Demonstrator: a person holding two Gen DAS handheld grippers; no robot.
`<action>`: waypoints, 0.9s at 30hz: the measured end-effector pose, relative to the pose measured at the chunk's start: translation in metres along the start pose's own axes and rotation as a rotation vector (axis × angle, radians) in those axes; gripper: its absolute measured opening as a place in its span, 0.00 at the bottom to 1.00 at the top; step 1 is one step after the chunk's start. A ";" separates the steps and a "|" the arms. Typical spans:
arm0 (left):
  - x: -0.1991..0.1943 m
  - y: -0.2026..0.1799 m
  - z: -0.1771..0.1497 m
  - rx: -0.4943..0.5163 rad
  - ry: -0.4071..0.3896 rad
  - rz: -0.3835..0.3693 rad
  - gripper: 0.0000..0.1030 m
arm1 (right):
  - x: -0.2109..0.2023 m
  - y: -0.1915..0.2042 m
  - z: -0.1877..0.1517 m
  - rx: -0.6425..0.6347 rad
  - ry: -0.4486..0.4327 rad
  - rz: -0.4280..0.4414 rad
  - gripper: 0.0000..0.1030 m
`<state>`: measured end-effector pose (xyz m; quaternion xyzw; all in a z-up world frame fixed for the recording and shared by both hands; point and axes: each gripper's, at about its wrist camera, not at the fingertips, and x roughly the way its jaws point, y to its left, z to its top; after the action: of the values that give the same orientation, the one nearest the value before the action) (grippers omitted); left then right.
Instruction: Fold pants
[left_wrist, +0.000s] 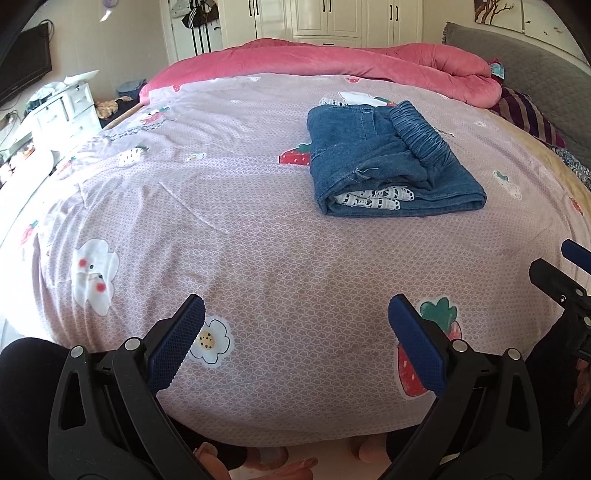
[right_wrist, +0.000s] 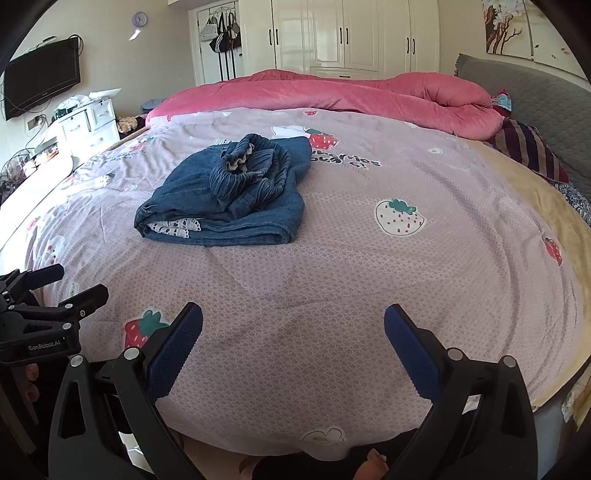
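Observation:
The blue denim pants (left_wrist: 391, 162) lie folded in a compact bundle on the pink patterned bed sheet (left_wrist: 258, 229), elastic waistband on top and a white lace trim showing at the near edge. They also show in the right wrist view (right_wrist: 229, 199). My left gripper (left_wrist: 295, 314) is open and empty, held over the near edge of the bed, well short of the pants. My right gripper (right_wrist: 293, 325) is open and empty, also near the bed's front edge. Each gripper shows at the side of the other's view: the right one (left_wrist: 561, 273), the left one (right_wrist: 55, 291).
A rolled pink quilt (right_wrist: 351, 92) lies along the far side of the bed. A grey headboard (right_wrist: 532, 92) and striped pillow (right_wrist: 528, 151) are at the right. A white dresser (right_wrist: 88, 125) and a wall TV (right_wrist: 40, 81) stand at the left.

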<state>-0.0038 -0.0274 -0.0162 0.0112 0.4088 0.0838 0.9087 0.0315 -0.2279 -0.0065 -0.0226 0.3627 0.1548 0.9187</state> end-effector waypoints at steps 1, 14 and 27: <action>0.000 -0.001 0.000 0.005 -0.001 0.001 0.91 | 0.000 0.000 0.000 0.001 0.002 -0.001 0.96; 0.001 -0.006 -0.001 0.032 0.010 -0.007 0.91 | 0.003 -0.010 -0.002 0.030 0.001 0.000 0.96; 0.028 0.096 0.060 -0.174 -0.019 0.072 0.91 | 0.022 -0.120 0.038 0.168 -0.049 -0.207 0.95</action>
<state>0.0452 0.0744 0.0114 -0.0523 0.3907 0.1513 0.9065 0.1078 -0.3300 -0.0020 0.0208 0.3477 0.0285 0.9370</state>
